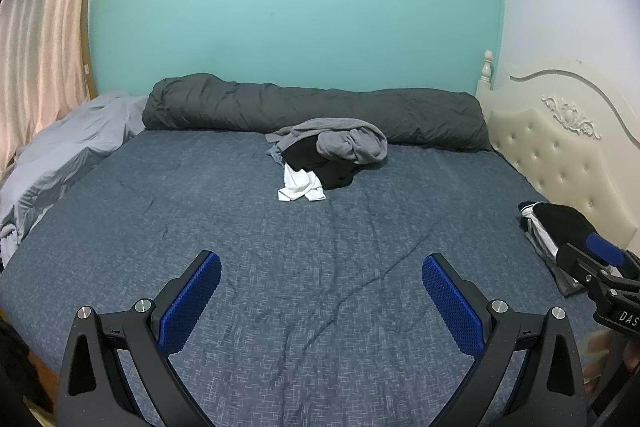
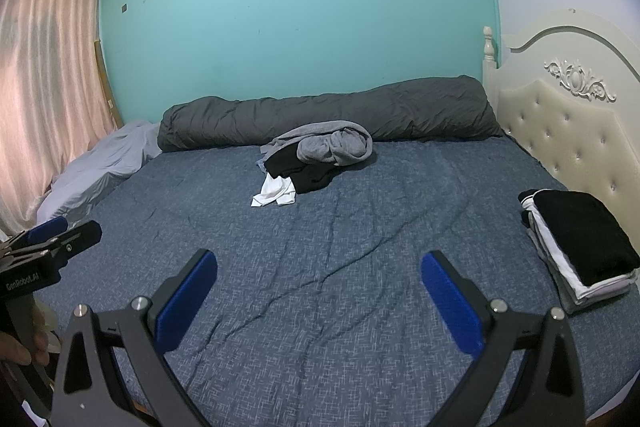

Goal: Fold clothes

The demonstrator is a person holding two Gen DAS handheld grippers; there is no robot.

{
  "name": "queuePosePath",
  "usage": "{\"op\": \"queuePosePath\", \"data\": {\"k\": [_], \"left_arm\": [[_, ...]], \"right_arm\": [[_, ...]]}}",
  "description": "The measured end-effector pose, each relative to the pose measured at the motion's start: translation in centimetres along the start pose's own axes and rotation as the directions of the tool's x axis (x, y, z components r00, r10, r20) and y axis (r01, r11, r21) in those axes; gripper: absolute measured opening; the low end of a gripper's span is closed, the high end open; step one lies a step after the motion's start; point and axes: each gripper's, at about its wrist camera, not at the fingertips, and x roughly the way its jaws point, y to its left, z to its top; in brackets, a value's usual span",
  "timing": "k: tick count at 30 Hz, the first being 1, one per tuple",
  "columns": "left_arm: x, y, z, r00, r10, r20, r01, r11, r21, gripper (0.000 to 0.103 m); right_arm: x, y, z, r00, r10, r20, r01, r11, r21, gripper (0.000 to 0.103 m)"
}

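A heap of unfolded clothes lies at the far middle of the bed: a grey garment on top, black ones under it, a white one in front; it also shows in the right wrist view. A stack of folded clothes, black on top, sits at the bed's right edge by the headboard, partly hidden in the left wrist view. My left gripper is open and empty above the near bed. My right gripper is open and empty too, well short of the heap.
The bed has a blue-grey cover. A rolled dark grey duvet lies along the teal wall. A pale grey sheet is bunched at the left by pink curtains. A cream tufted headboard stands on the right.
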Motion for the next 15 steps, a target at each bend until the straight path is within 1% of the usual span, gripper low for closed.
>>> {"op": "queuePosePath", "data": {"k": [15], "left_arm": [[0.06,-0.17,-0.02,1.0,-0.004,-0.005,0.004,1.0,0.006,0.103]], "right_arm": [[0.0,-0.14,0.11,1.0,-0.001,0.003,0.001,1.0,0.004,0.103]]}}
